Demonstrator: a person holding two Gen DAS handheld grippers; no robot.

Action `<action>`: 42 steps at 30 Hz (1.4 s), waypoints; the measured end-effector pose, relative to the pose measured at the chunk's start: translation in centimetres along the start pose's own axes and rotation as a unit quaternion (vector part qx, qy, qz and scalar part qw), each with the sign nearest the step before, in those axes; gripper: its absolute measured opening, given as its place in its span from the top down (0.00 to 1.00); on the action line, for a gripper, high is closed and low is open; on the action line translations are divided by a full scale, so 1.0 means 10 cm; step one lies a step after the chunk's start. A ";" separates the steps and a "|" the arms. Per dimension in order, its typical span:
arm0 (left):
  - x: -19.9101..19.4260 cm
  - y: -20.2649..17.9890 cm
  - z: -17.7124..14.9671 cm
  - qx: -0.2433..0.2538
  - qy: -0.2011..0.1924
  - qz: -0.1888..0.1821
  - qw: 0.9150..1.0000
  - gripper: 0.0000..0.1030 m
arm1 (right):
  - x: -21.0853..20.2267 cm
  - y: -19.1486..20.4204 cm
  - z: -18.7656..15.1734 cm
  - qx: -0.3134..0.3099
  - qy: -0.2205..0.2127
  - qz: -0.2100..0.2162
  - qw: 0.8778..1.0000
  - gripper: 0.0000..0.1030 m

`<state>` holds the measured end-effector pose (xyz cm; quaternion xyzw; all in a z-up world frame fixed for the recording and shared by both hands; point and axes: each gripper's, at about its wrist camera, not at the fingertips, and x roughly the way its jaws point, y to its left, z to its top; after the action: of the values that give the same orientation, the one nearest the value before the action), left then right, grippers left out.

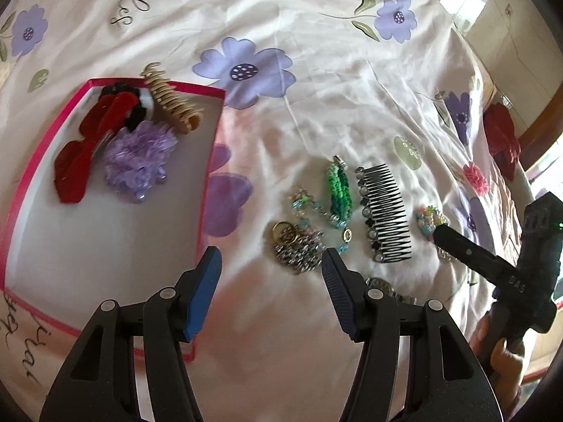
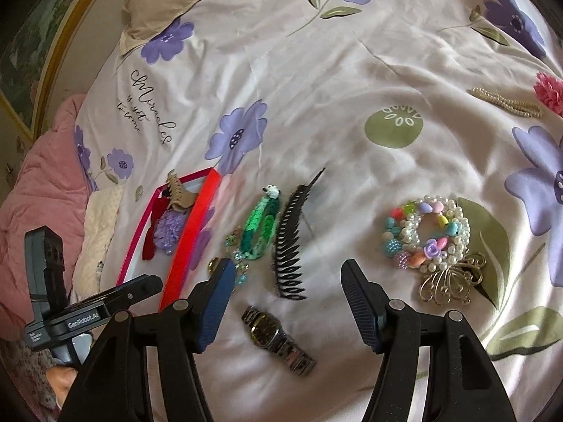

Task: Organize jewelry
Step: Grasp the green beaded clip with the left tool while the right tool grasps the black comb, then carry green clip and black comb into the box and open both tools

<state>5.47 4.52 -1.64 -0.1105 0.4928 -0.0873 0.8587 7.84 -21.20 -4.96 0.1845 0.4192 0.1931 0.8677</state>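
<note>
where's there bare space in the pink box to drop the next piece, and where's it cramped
The near half of the pink box is bare white floor, bordered by the red bow and purple scrunchie beyond. The far end is crowded, with the tan claw clip on the rim. Outside, the comb, green bracelet and keyring cluster sit close together.

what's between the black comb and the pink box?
Right wrist view: the green braided bracelet lies right beside the black comb, then small blue-green beaded pieces, then bare sheet up to the pink box.
</note>
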 end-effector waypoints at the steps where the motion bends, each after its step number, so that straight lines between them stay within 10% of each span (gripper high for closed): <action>1: 0.03 -0.04 0.03 0.003 0.000 -0.003 1.000 0.44 | 0.03 -0.02 0.01 0.001 0.001 0.001 1.000 0.38; 11: 0.47 -0.40 0.33 0.056 0.024 -0.013 0.998 0.44 | 0.45 -0.13 0.18 0.011 0.025 0.005 1.000 0.59; 15: 0.70 -0.52 0.44 0.072 0.039 -0.008 0.997 0.45 | 0.55 -0.22 0.18 0.023 0.039 0.020 0.999 0.91; 22: 0.99 -0.68 0.51 0.100 0.062 -0.006 0.993 0.62 | 0.31 -0.29 0.21 0.027 0.011 0.021 0.999 0.98; 26: 1.05 -0.76 0.50 0.111 0.069 -0.017 0.991 0.90 | 0.17 -0.33 0.24 0.034 -0.005 0.022 0.999 0.98; 42: 0.34 -0.45 0.32 0.067 0.012 -0.056 0.996 0.92 | -0.02 0.05 0.21 0.006 -0.014 0.045 0.999 0.99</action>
<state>9.78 -0.37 -1.65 -0.0791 0.4895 -0.1691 0.8518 9.31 -21.18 -3.37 0.2114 0.3994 0.2270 0.8627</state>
